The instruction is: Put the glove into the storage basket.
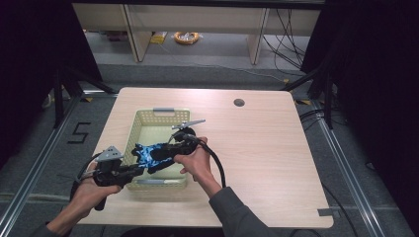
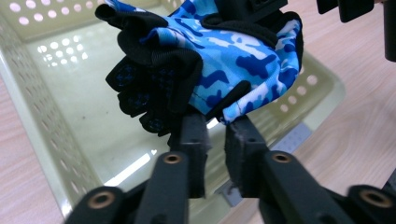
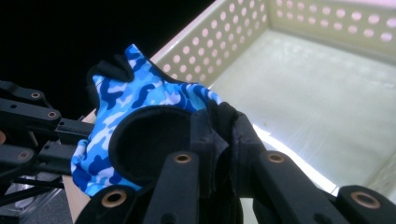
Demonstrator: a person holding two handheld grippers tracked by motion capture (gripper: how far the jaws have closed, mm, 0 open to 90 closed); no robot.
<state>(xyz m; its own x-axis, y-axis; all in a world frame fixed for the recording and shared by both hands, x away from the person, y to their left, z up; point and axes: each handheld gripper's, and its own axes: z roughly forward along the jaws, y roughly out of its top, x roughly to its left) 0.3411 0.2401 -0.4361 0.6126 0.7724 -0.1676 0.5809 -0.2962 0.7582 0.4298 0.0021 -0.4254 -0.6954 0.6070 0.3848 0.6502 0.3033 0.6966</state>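
Your right gripper (image 3: pixel 218 126) pinches the camouflage glove (image 2: pixel 233 60) over the basket (image 1: pixel 143 118) (cuff toward you), while the left gripper (image 2: pixel 215 133), jaws slightly parted, meets its lower edge.

Readable sign: the digit "5", in black strokes.
What it stands on: the grey floor (image 1: pixel 59 148), left of the counter (image 1: pixel 257 148).
Where exactly: the digit (image 1: pixel 79 133) lies just beside the counter's left edge, inside the metal rail.
Other text, labels or brands: none that can be read in the high view or in either gripper view.
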